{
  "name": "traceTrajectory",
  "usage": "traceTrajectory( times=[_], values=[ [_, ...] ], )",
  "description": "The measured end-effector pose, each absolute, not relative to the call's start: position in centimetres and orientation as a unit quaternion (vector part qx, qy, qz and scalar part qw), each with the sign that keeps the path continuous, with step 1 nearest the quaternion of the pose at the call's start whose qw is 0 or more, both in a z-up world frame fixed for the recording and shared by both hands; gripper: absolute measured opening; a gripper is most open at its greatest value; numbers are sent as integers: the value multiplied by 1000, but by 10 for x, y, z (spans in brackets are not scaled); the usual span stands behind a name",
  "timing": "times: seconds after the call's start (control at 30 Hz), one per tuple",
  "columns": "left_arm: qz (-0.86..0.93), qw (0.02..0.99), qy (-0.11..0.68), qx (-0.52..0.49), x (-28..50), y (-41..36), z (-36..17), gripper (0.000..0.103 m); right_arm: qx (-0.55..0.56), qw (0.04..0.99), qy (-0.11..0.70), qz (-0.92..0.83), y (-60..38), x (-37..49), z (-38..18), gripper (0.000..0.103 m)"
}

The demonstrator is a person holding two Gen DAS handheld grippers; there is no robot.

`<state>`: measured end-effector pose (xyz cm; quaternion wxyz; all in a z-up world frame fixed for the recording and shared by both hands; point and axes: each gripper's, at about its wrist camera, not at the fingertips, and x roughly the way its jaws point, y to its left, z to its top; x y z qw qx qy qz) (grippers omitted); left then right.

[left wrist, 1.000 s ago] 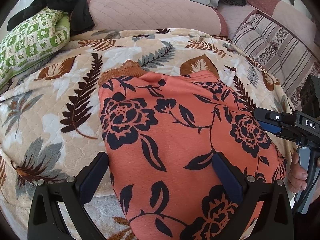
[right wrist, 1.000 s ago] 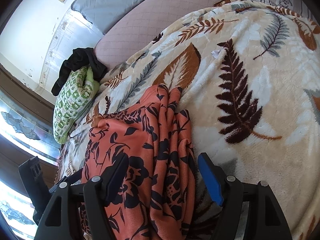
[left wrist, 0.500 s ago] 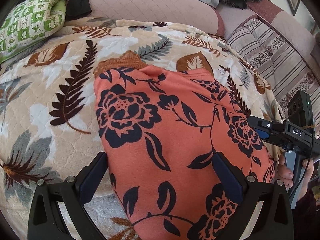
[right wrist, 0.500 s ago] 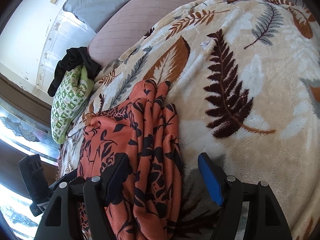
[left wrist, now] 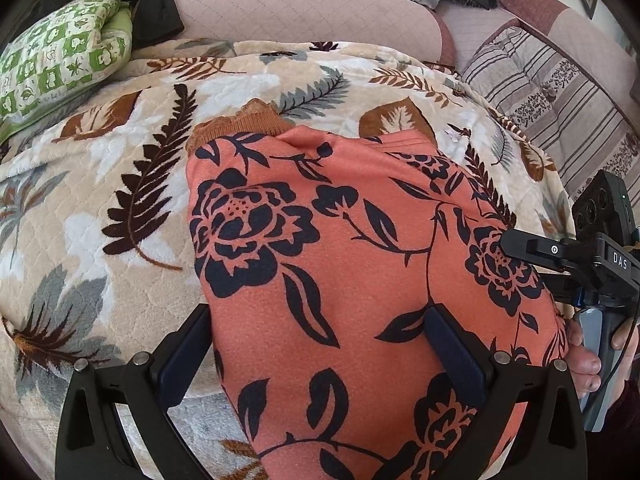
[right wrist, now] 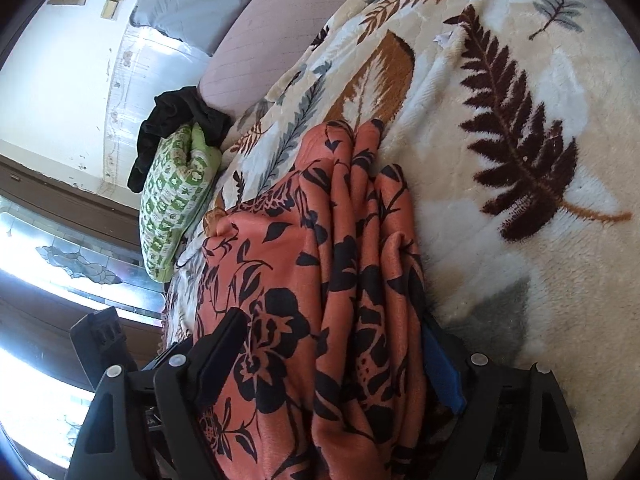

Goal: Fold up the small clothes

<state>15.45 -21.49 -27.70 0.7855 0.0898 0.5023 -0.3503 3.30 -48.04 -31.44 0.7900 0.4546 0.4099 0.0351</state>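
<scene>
An orange garment with dark flowers [left wrist: 352, 280] lies folded on the leaf-patterned blanket [left wrist: 100, 200], its ribbed brown hem at the far end. My left gripper [left wrist: 320, 344] stands open above the near end; one finger is beside the cloth's left edge, the other over the cloth. In the right wrist view the garment's bunched, layered side [right wrist: 352, 260] runs between the fingers of my right gripper [right wrist: 332, 348], whose jaws are opening wide around the folds. The right gripper [left wrist: 560, 252] also shows at the garment's right edge, held by a hand [left wrist: 584, 360].
A green patterned pillow [left wrist: 60, 64] with a black garment [left wrist: 152, 4] on it lies at the far left. Pink quilted cushions [left wrist: 300, 8] line the back, and a striped cushion [left wrist: 552, 92] sits at the far right. Bare blanket [right wrist: 520, 160] lies right of the garment.
The right gripper has turned and shifted toward the garment, so the folds now fill the gap, and its jaws stand wider. The left gripper stays open over the cloth.
</scene>
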Motion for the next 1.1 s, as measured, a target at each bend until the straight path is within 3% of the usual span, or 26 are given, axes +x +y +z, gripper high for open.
traceTrajectory(
  times=[0.1, 0.17, 0.27, 0.7, 0.97, 1.1],
  values=[
    [-349, 785, 504, 93, 154, -215, -277, 103, 451, 792, 411, 31, -480, 34, -316, 74],
    [-348, 784, 504, 97, 153, -216, -278, 103, 434, 797, 419, 27, -477, 35, -316, 61],
    [-347, 784, 506, 100, 153, -217, -279, 103, 422, 803, 421, 28, -475, 36, -316, 56],
    [-350, 779, 512, 93, 155, -218, -281, 103, 423, 803, 418, 33, -477, 36, -318, 55],
    [-382, 713, 586, 37, 183, -197, -294, 103, 440, 794, 417, 38, -481, 36, -321, 60],
    [-390, 714, 580, 36, 176, -203, -297, 103, 443, 794, 414, 42, -481, 35, -321, 63]
  ],
)
